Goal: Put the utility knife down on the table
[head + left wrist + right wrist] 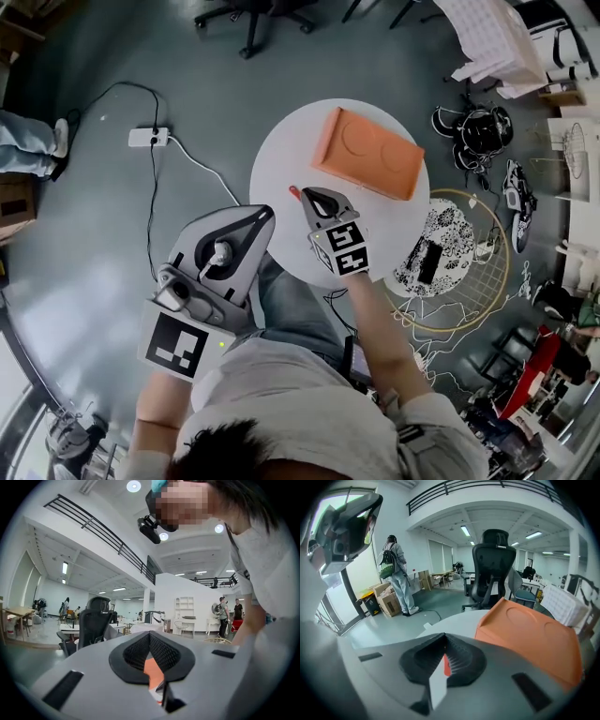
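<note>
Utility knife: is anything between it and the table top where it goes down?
Nothing visible. The right gripper holds the utility knife over a bare part of the white table. The orange tray lies farther back, clear of the knife's tip.

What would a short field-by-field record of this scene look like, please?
Surface: round white table
On table: orange tray
Right gripper: fingers shut on utility knife, over the table's near side
Left gripper: fingers together, nothing held, off the table's left edge
Knife status: gripped, not released
</note>
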Tool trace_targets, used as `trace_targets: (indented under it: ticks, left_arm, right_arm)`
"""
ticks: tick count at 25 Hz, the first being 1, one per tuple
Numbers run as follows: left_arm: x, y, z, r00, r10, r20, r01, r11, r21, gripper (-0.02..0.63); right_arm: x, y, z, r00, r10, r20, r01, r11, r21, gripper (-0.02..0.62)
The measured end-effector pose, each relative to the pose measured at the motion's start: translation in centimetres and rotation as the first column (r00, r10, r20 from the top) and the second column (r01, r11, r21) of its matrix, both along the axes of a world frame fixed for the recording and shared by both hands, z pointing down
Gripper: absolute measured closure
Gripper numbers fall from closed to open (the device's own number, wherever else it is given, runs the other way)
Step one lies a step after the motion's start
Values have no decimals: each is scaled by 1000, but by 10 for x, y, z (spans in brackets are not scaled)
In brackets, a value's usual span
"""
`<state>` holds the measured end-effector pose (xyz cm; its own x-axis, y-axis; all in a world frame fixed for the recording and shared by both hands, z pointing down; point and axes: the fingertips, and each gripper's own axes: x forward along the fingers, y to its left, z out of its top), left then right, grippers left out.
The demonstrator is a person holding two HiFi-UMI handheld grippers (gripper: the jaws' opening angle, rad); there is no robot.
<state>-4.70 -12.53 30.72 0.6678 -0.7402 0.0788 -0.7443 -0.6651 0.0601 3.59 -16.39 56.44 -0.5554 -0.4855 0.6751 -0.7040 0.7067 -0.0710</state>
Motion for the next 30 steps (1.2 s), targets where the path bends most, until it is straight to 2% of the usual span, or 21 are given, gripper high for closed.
trace_targets:
  ticks: [7,13,17,21,30]
  left_arm:
    - [3,5,-12,994,105,5,-105,994,19,595]
    - [21,19,-24,975,224,6,-224,973,55,595]
    - [35,39,-31,949,316,2,-315,946,80,595]
    - [51,39,-35,916,402,-3,-400,912,95,595]
    - [75,62,-42,842,539,2,-535,836,122,595]
  right_arm:
    - [-12,5,-75,988,80,134,-96,989,116,588]
    - [-10,29,-149,960,135,245,-196,950,242,588]
    - [-5,57,-191,936,175,304,-273,908,318,588]
    - [4,65,-223,919,210,334,-335,863,378,588]
    - [16,106,-270,871,280,405,-457,766,452,588]
